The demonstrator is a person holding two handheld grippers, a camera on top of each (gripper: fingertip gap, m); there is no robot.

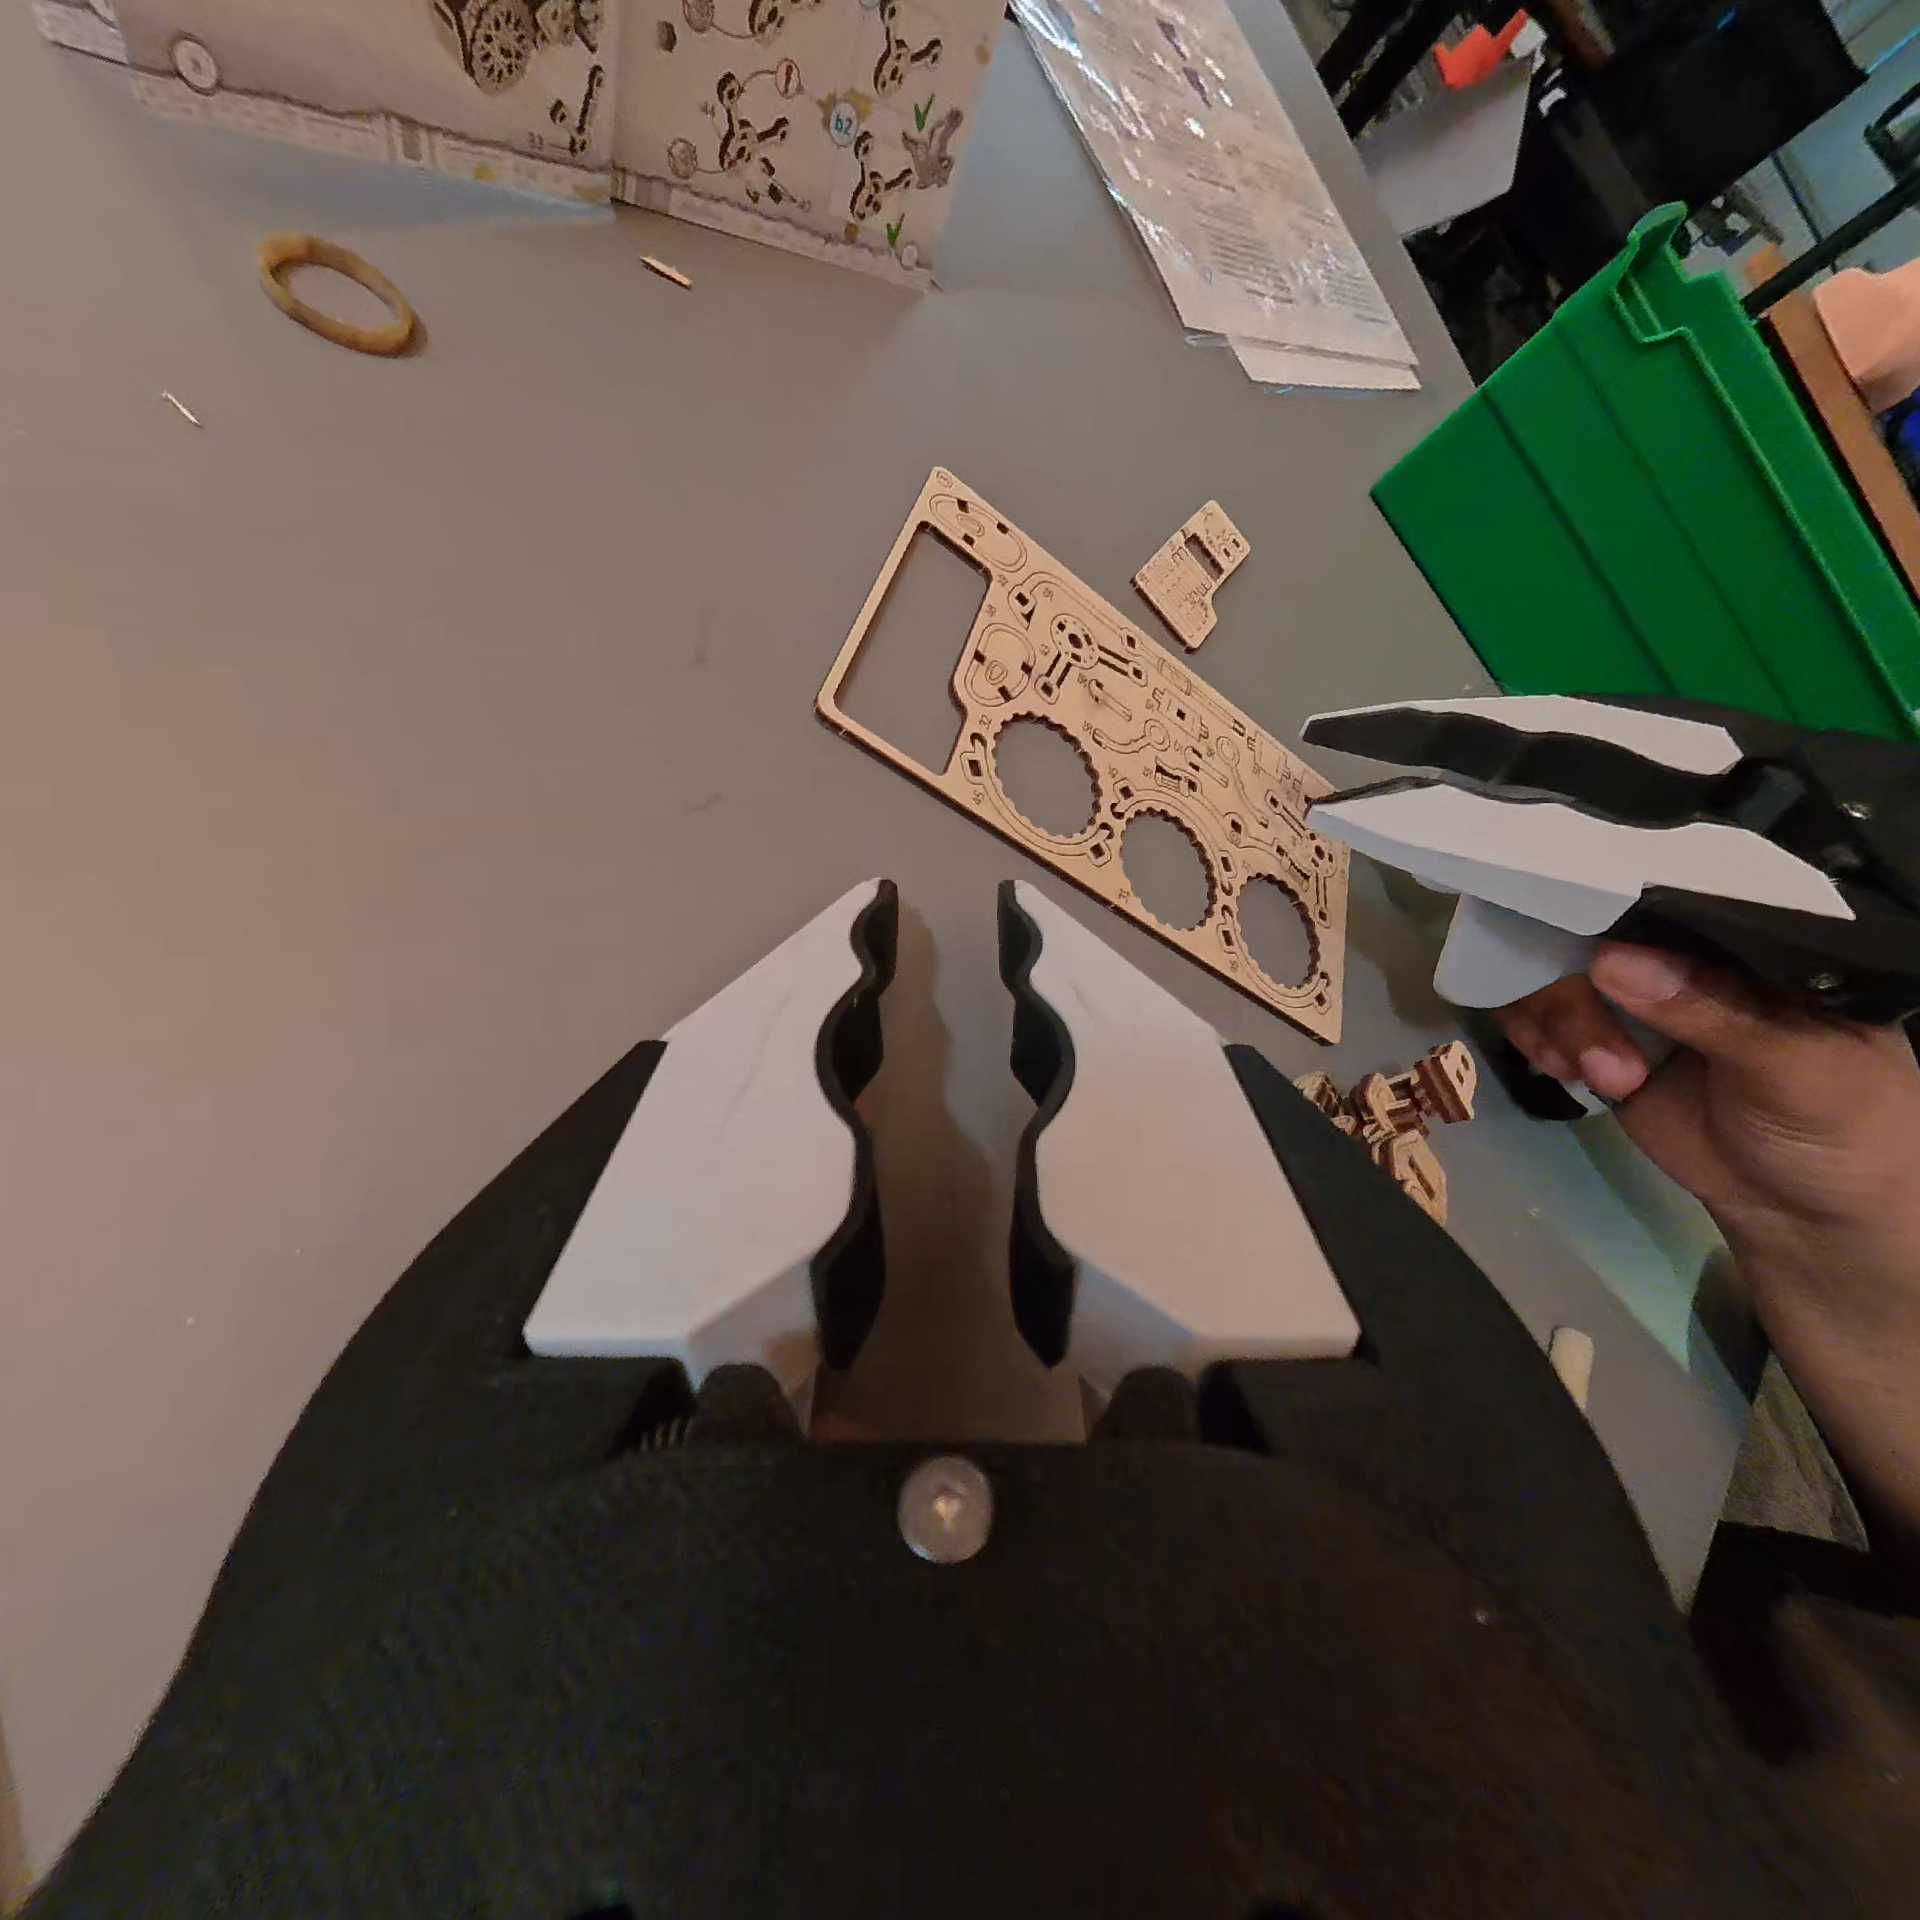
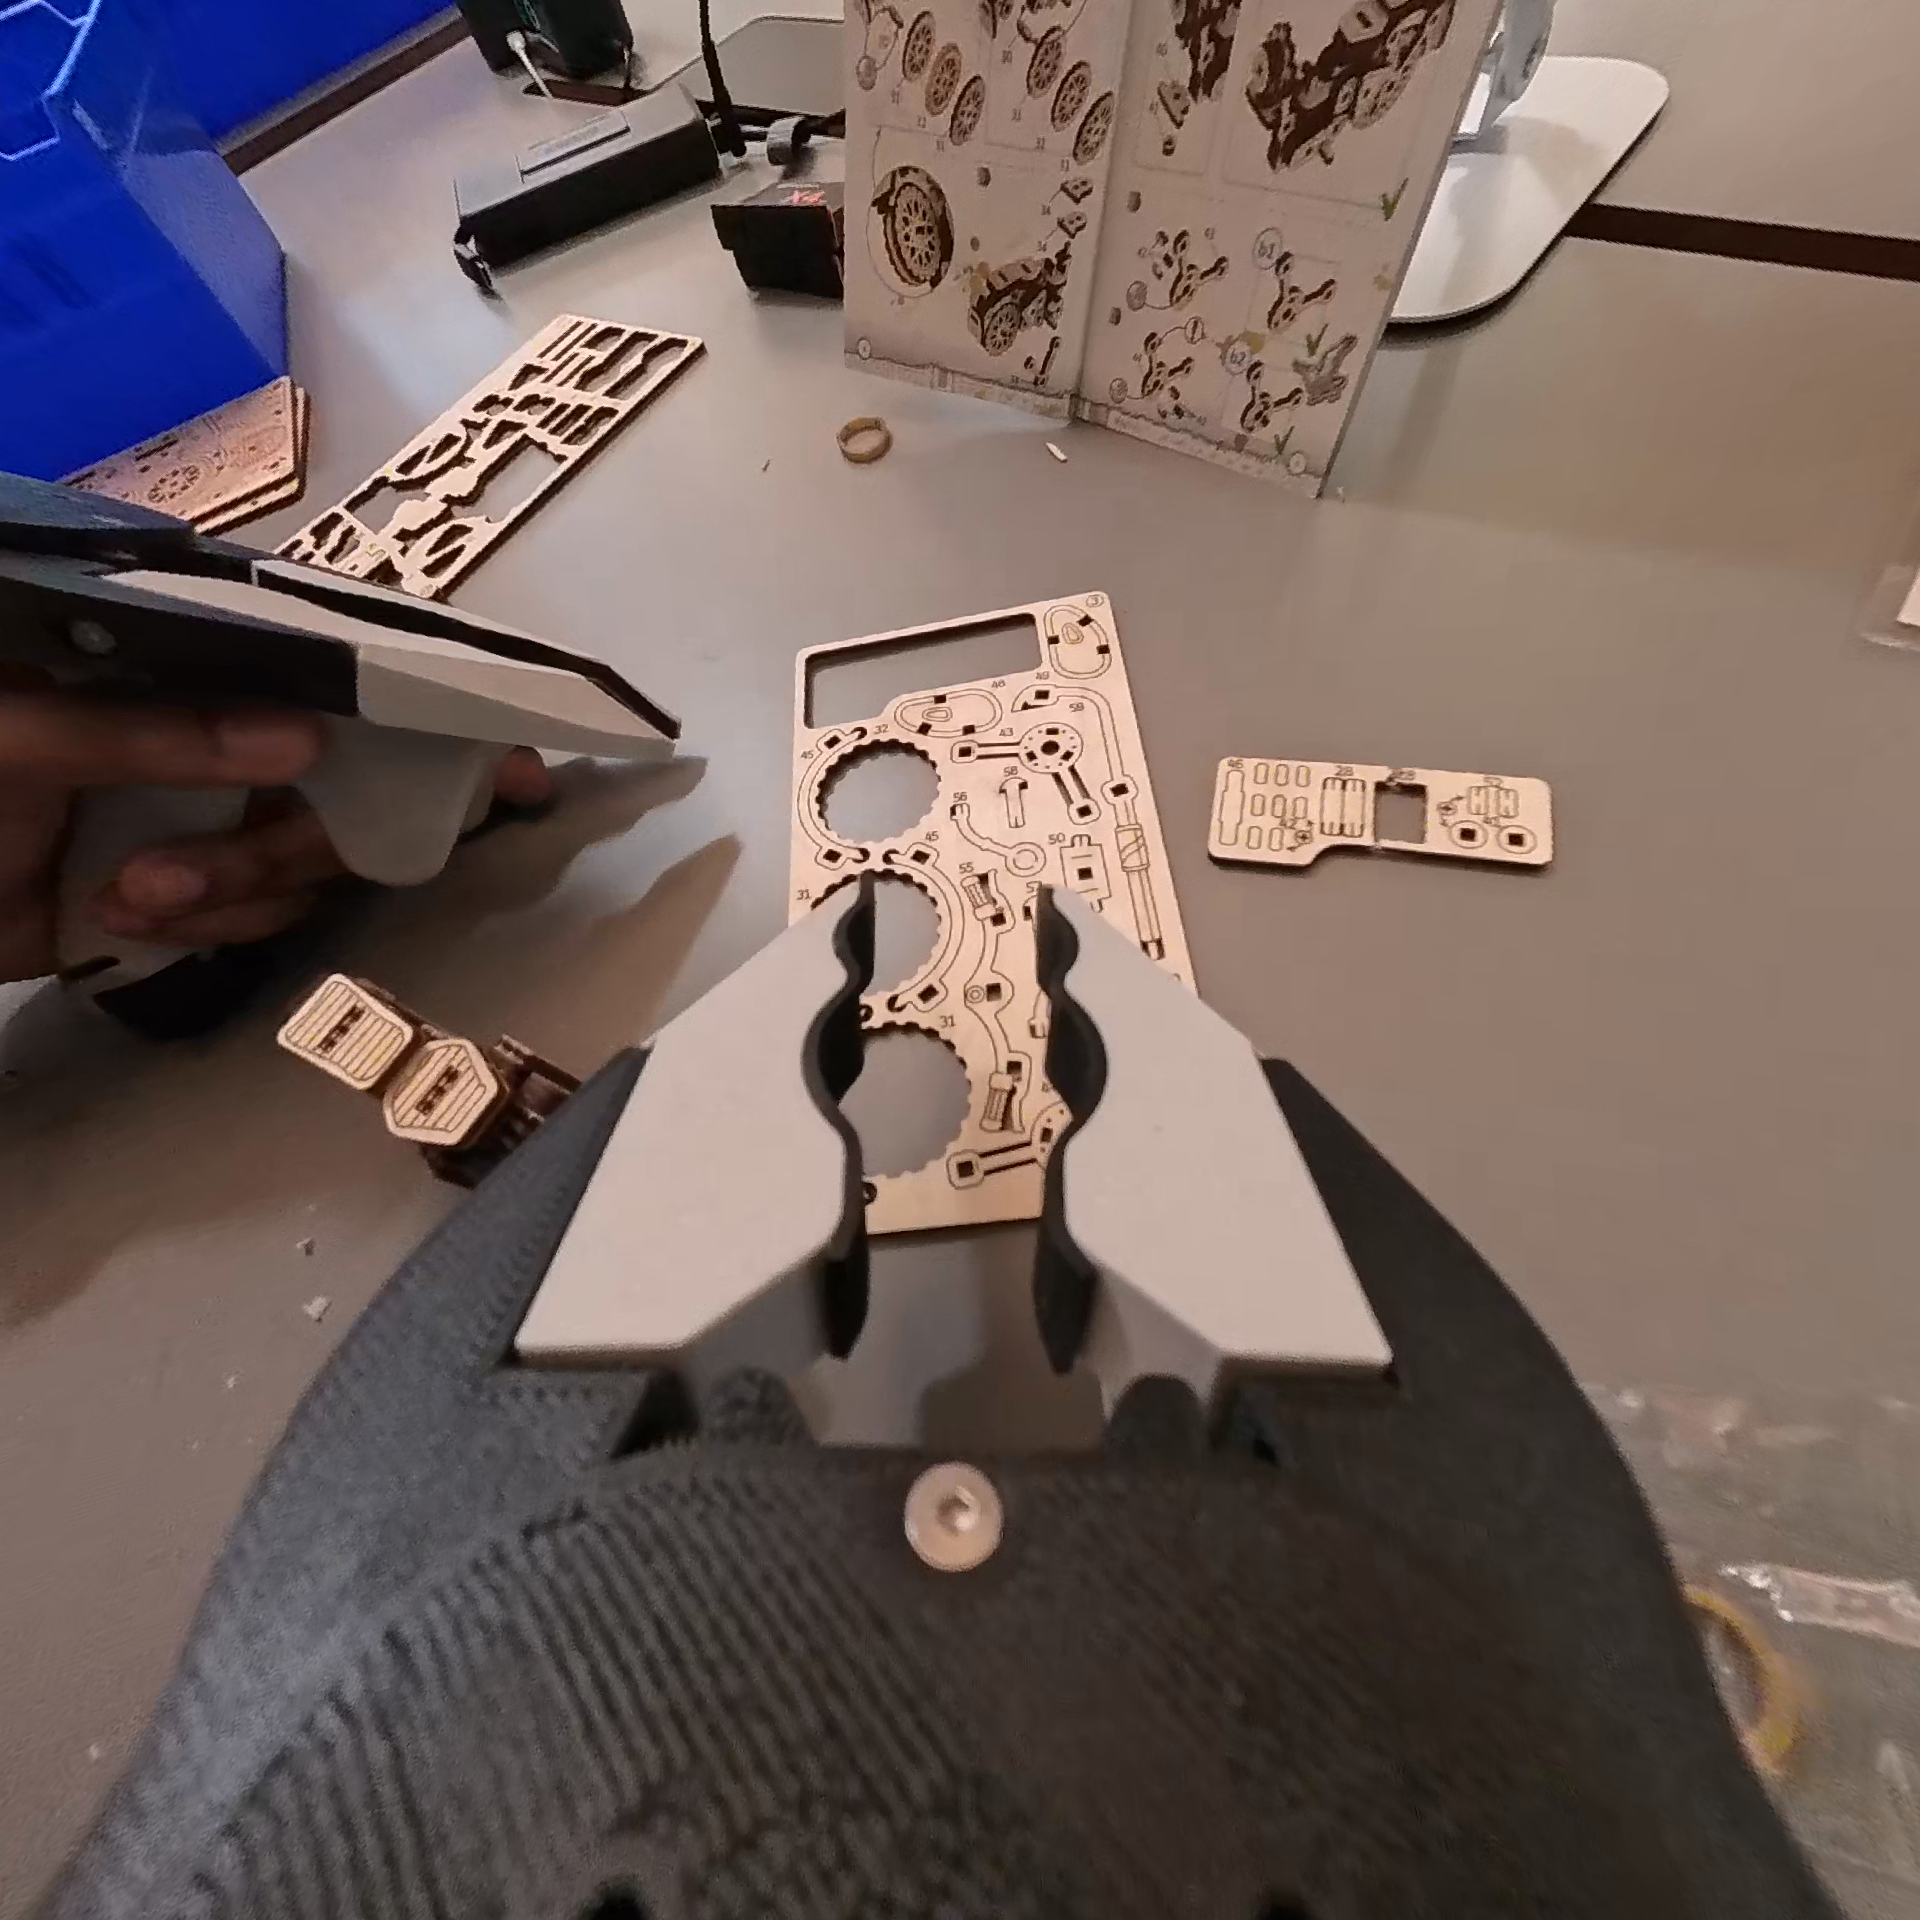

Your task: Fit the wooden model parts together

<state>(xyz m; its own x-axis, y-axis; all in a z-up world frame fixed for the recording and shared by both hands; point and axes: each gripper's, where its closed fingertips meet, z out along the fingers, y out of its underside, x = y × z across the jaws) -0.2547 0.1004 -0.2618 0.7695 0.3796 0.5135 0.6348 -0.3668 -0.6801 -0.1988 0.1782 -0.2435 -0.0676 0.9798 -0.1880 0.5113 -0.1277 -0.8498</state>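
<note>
A flat wooden parts sheet (image 1: 1081, 748) (image 2: 935, 727) with three toothed round holes lies on the grey table. A small broken-off wooden piece (image 1: 1193, 571) (image 2: 1382, 810) lies beside it. A partly built wooden model (image 1: 1392, 1112) (image 2: 416, 1081) sits at the near edge. My left gripper (image 1: 948, 904) (image 2: 670, 732) is open and empty, hovering left of the sheet. My right gripper (image 2: 956, 894) (image 1: 1311, 774) is open and empty, hovering over the sheet's near end. Neither touches any wood.
An instruction booklet (image 2: 1143, 208) stands open at the back, with a wooden ring (image 1: 338, 296) (image 2: 864, 442) before it. More punched sheets (image 2: 488, 468) and a blue box (image 2: 104, 260) lie at the left. A green bin (image 1: 1662, 499) and bagged papers (image 1: 1247, 208) are at the right. My right gripper is the nearer one to the small broken-off wooden piece (image 1: 1193, 571): about 8 cm, against 15 cm. My right wrist view (image 2: 1344, 810) looks at it from another angle.
</note>
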